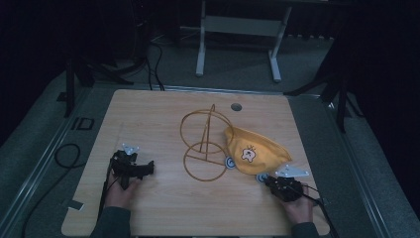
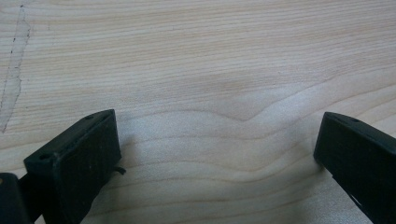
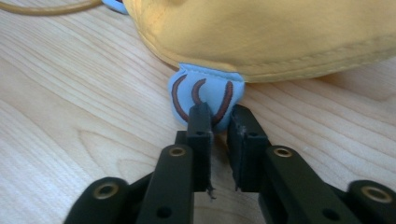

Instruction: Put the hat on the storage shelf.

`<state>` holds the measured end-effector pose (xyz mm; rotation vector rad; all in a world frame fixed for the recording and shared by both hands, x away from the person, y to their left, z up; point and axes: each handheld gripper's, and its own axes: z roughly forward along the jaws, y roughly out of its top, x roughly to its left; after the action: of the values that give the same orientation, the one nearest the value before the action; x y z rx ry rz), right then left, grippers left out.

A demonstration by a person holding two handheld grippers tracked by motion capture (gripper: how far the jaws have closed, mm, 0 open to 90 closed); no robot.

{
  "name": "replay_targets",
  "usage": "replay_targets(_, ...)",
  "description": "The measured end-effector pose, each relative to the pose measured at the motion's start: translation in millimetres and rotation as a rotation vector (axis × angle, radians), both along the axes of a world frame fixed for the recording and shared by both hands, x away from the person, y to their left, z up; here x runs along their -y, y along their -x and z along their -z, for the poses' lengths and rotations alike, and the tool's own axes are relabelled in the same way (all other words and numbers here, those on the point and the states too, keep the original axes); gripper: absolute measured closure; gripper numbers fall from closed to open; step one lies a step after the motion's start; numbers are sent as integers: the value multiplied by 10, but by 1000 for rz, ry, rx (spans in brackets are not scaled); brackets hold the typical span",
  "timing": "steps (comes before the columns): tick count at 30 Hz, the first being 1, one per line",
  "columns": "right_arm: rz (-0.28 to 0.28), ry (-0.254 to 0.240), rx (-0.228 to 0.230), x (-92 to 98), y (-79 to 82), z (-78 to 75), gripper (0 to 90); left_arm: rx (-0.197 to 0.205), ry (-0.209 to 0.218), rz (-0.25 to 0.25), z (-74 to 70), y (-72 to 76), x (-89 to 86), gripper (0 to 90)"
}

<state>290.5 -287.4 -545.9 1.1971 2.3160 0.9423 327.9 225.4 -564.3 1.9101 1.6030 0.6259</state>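
Black jaws of my right gripper [image 3: 218, 114] sit nearly closed, pinching the edge of a blue ear [image 3: 205, 95] with brown curved stitching. Just past it, above my jaw tips, the yellow hat [image 3: 280, 32] lies on the wooden table [image 3: 70, 116]; the ear is sewn to its rim. A wire stand [image 1: 205, 144] of gold hoops is beyond the hat, to my left, touching it. My left gripper [image 2: 217, 144] hangs released, jaws wide apart over bare wood, well apart from hat and stand.
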Motion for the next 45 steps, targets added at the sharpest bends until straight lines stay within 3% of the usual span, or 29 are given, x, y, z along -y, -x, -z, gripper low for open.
replay_targets(7,-25,-5,15,-16,29,-61,842,0,0,0,0,0,0,3)
replay_targets(11,-43,-26,49,-22,52,-173,848,1,0,0,1,0,0,4)
replay_targets(19,-71,-3,104,-67,45,-411,854,0,0,0,0,0,0,3)
replay_targets(24,-76,0,124,-80,22,-502,857,0,0,0,0,0,0,3)
replay_targets(34,-89,-12,189,-61,-54,-841,863,2,2,-1,1,0,1,3)
replay_targets(39,-118,-53,189,-38,-132,-996,865,1,2,-1,1,0,1,3)
replay_targets(45,-145,-35,211,-82,-203,-1161,866,1,2,-1,1,0,1,4)
